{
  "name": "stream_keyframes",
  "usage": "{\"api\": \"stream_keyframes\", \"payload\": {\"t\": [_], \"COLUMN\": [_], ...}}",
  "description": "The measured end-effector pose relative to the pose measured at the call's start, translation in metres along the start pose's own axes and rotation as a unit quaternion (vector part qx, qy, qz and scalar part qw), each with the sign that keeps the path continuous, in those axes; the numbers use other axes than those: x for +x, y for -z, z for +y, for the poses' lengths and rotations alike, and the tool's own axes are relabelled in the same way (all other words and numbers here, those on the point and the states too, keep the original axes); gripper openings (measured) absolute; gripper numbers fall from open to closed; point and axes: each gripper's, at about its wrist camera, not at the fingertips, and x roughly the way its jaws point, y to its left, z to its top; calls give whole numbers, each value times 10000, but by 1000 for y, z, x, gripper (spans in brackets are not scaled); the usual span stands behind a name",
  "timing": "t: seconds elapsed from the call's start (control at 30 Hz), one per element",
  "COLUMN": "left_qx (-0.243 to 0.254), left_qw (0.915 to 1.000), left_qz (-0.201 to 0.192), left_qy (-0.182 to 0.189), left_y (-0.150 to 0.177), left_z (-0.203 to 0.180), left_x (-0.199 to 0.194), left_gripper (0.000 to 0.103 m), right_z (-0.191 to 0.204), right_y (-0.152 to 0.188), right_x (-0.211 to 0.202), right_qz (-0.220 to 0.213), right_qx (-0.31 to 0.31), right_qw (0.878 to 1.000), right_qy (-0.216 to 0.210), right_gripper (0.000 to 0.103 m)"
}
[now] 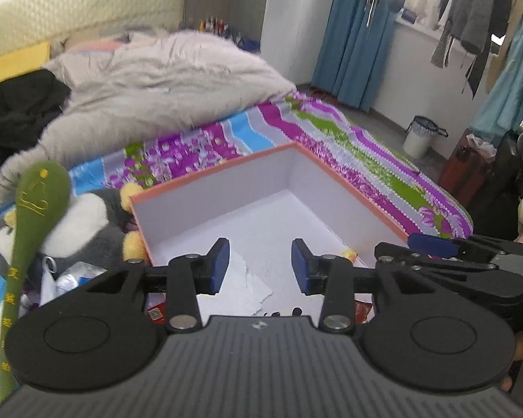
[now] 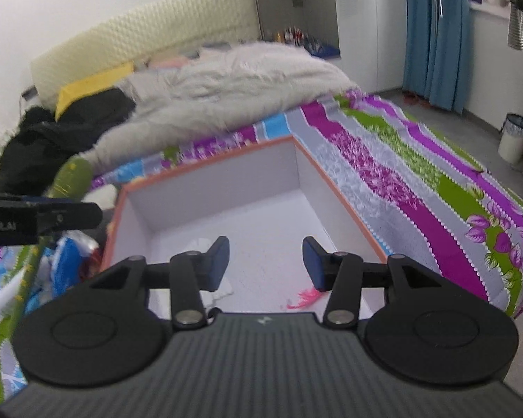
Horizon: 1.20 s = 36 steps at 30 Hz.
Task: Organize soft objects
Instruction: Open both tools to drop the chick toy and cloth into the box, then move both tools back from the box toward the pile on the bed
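Both the left gripper (image 1: pixel 260 266) and right gripper (image 2: pixel 266 264) hung spread and empty over the box (image 1: pixel 348 188); only the left view caught the penguin plush (image 1: pixel 87 223).

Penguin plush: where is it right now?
In the left wrist view, the penguin plush lies on the bedsheet against the outside left wall of the open box, partly behind the green plush stick.

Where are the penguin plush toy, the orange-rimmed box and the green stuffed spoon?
penguin plush toy (image 1: pixel 87 219), left wrist view, white belly.
orange-rimmed box (image 1: pixel 352 188), left wrist view, right rim.
green stuffed spoon (image 1: pixel 42 195), left wrist view, bowl.
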Motion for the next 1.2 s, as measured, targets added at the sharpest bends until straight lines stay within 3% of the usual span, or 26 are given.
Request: {"api": "stream_keyframes", "payload": {"t": [0.43, 0.57, 0.93, 1.2], "left_qx": [-72, -53, -244, -821], "left_qw": [9976, 9967, 9948, 9937], "left_qz": [-670, -810, -979, -762], "left_qy": [158, 45, -107, -53], "left_y": [49, 69, 119, 153], "left_z": [13, 11, 11, 28], "left_x": [-95, -117, -164, -168], "left_gripper": [45, 45, 45, 45], "right_z": [31, 40, 70, 81], "right_y": [27, 39, 78, 98], "right_x": [-71, -87, -122, -132], "right_qz": [-704, -847, -797, -692], "right_qx": [-258, -289, -447, -609], "right_qw": [9963, 9946, 9917, 9916], "right_qy": [-428, -523, -907, -903], "right_gripper": [49, 49, 50, 50]}}
